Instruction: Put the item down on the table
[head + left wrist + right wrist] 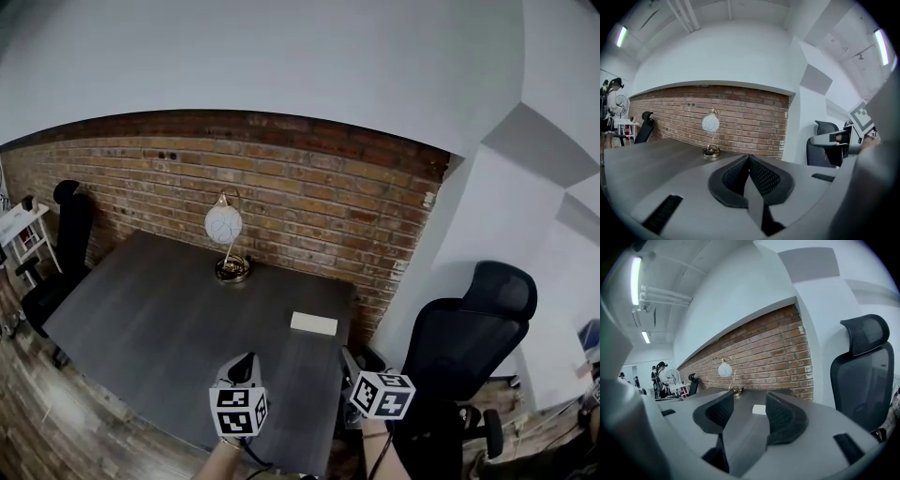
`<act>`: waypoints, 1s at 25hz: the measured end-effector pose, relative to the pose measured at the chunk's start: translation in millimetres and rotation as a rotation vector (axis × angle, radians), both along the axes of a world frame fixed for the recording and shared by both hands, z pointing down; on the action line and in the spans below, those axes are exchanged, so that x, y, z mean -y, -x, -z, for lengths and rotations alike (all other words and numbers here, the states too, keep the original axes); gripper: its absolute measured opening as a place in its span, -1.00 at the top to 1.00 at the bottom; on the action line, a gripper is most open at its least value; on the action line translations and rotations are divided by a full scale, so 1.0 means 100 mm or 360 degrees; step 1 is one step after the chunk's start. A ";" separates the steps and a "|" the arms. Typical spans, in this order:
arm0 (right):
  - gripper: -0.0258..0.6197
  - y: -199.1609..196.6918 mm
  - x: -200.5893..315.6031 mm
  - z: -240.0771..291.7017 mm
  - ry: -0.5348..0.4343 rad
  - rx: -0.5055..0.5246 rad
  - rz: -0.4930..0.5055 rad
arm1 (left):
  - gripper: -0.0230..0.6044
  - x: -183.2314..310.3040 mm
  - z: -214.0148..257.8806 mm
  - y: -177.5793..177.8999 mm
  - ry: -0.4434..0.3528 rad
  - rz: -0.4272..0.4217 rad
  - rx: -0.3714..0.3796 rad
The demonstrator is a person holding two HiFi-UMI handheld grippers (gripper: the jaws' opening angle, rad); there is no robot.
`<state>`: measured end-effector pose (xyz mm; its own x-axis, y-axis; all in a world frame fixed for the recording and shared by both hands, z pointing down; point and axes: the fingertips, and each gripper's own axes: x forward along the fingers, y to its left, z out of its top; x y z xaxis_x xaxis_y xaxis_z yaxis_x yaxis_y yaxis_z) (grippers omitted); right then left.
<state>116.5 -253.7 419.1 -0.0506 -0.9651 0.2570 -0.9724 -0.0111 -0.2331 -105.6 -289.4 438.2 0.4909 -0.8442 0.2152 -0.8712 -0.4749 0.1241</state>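
Note:
A small cream rectangular block lies flat on the dark grey table, near its right edge. In the right gripper view the block shows far off on the tabletop, seen through the gap between the jaws. My right gripper hangs off the table's near right corner; its jaws stand apart with nothing between them. My left gripper hovers over the table's near edge, and its black pads meet tip to tip, empty.
A desk lamp with a white globe stands at the back of the table against the brick wall. A black office chair sits to the right of the table, another at far left. People stand far off.

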 end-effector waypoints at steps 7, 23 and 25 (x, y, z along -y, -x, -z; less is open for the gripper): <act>0.55 -0.02 -0.25 -0.02 0.0036 -0.0024 -0.0137 | 0.87 -0.07 0.04 0.05 0.0005 -0.0034 -0.0030; 0.79 -0.20 -0.46 -0.03 0.0080 -0.0075 -0.0185 | 0.87 -0.14 0.07 -0.24 0.0021 -0.0040 -0.0059; 0.79 -0.23 -0.45 0.00 0.0071 -0.0065 -0.0175 | 0.87 -0.15 0.10 -0.28 0.0014 -0.0034 -0.0054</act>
